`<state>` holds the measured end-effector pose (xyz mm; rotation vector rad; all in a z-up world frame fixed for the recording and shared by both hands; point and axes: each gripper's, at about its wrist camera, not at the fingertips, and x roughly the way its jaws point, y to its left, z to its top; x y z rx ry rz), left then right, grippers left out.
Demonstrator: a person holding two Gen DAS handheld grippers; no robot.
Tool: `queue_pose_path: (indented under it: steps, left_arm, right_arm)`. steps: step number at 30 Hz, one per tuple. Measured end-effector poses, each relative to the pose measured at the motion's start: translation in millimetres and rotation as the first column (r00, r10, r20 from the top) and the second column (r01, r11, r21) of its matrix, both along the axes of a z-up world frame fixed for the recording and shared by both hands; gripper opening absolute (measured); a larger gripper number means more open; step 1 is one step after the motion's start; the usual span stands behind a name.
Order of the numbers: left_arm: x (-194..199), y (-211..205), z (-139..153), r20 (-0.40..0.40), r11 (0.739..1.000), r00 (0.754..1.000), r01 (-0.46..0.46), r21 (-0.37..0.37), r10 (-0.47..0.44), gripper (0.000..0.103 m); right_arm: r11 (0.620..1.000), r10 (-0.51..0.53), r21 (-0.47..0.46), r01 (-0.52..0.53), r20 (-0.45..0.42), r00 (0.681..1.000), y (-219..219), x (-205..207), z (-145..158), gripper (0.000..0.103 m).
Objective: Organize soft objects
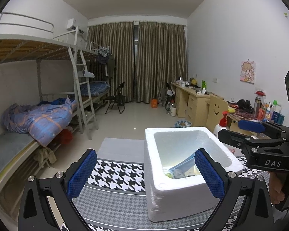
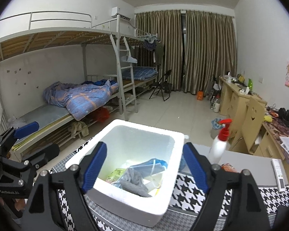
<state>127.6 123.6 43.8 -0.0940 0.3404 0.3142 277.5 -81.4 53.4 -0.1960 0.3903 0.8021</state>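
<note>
A white foam box (image 2: 164,198) is set on a houndstooth-patterned cloth (image 2: 198,190), directly ahead of the right gripper (image 2: 145,171) and partly framed between its two blue-padded fingers (image 2: 94,168). Soft things are piled inside the box: a grey cloth (image 2: 133,181) on top, a blue pouch (image 2: 150,165) behind it, and a pale green packet (image 2: 115,173) to its left. The right gripper's jaws are spread wide and released, with nothing pressed between the pads; they are held above the near rim of the box. The left gripper (image 1: 145,173) is also seen wide open and empty, its right finger (image 1: 209,175) overlapping the near wall of the box and its left finger over the patterned cloth. In the right wrist view the left gripper is seen low at the left, beside the box. A white pump bottle with a red top (image 2: 220,142) is stood just beyond the right gripper's right finger. Further off, a bunk bed (image 2: 67,100) with a blue quilt is placed to the left, wooden desks (image 2: 239,100) to the right, and brown curtains (image 2: 202,52) at the far wall
</note>
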Motion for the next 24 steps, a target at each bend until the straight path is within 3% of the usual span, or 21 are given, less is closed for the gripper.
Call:
queue_pose_path:
  steps: [5, 24]
  left_arm:
    - [-3.8, -8.1, 2.4, 0.005, 1.0, 1.0, 0.021, -0.014, -0.02, 0.102]
    - [-25.6, -55.6, 19.7, 0.048, 0.998, 0.997, 0.051, 0.046, -0.054, 0.102]
  right_arm:
    - [0.999, -0.037, 0.041, 0.035, 0.05, 0.998, -13.9, -7.2, 5.3, 0.102]
    - [0.993, -0.085, 0.087, 0.078, 0.084, 0.993, -65.3, -36.8, 8.6, 0.102]
